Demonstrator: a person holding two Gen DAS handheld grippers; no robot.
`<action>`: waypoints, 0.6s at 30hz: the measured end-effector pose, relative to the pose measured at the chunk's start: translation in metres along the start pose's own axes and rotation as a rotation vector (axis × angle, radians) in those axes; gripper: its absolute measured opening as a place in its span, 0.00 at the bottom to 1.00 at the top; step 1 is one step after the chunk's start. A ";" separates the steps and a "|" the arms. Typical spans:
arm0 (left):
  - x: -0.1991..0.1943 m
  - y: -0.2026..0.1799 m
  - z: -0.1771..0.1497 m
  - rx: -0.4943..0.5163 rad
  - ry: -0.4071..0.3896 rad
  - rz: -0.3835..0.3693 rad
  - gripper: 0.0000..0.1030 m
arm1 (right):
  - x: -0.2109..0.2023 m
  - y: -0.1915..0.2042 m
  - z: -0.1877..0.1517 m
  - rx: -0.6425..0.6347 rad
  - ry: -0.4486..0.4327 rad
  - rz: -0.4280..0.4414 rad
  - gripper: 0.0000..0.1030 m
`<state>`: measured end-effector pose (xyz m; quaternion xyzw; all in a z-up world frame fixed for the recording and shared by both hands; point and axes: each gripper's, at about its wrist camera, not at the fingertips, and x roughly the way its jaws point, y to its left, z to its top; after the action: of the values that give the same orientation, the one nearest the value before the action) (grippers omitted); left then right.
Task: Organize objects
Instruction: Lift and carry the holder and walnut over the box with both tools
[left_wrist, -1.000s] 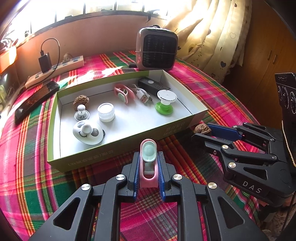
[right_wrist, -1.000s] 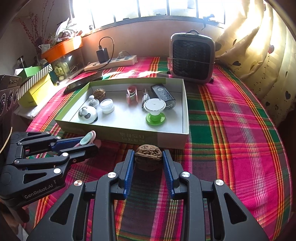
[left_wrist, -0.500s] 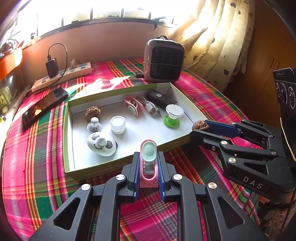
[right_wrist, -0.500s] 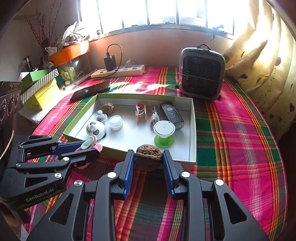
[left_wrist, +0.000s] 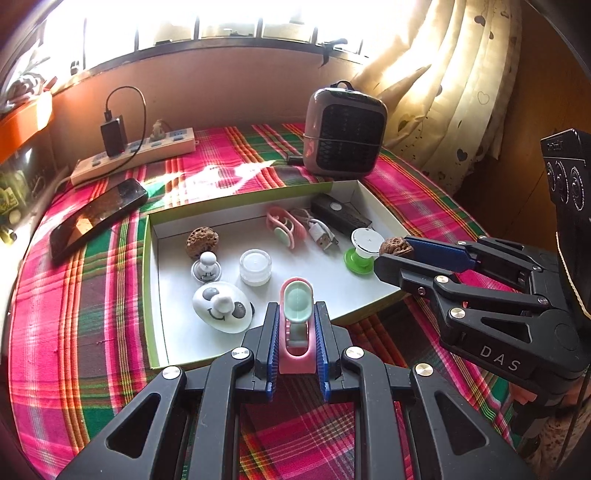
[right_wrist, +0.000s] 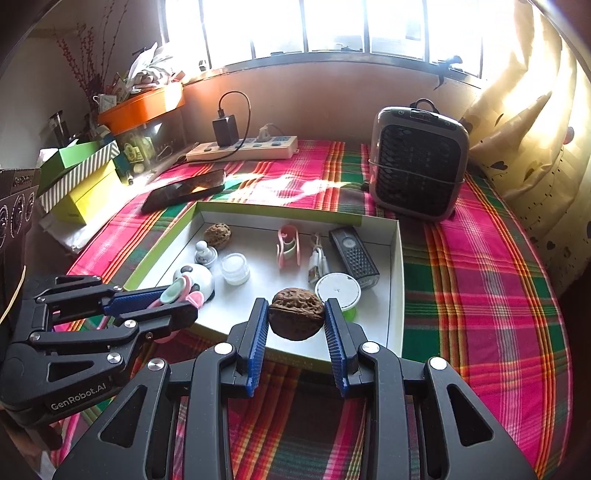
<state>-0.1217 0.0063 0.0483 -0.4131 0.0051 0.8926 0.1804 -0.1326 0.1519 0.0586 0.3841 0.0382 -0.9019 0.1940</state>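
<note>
Here, in the left wrist view, the left gripper (left_wrist: 295, 325) clamped a pink-and-mint plastic clip (left_wrist: 295, 317), long axis pointing away over the shallow white cardboard box (left_wrist: 376, 206); one matching clip (left_wrist: 285, 229) lay inside. In the right wrist view, the right gripper (right_wrist: 296, 314) pinched one brown wrinkled walnut (right_wrist: 296, 314) crosswise; a second walnut (right_wrist: 217, 235) lay inside.

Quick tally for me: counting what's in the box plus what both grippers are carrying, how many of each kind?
Walnuts: 2, one in the box, one in the right gripper
Pink clips: 2, one in the box, one in the left gripper
White knob pieces: 3
Clear jar: 1
USB cable: 1
Black remote: 1
Total: 10
</note>
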 end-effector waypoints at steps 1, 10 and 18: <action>0.001 0.001 0.001 -0.001 0.001 0.000 0.15 | 0.002 0.000 0.001 0.000 0.002 0.002 0.31; 0.012 0.008 0.006 -0.015 0.011 0.004 0.15 | 0.020 -0.001 0.012 -0.013 0.020 0.003 0.31; 0.022 0.014 0.009 -0.028 0.022 0.011 0.15 | 0.034 0.000 0.018 -0.015 0.040 0.008 0.31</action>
<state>-0.1461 0.0018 0.0361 -0.4251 -0.0033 0.8891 0.1697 -0.1661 0.1371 0.0469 0.4005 0.0475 -0.8930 0.1996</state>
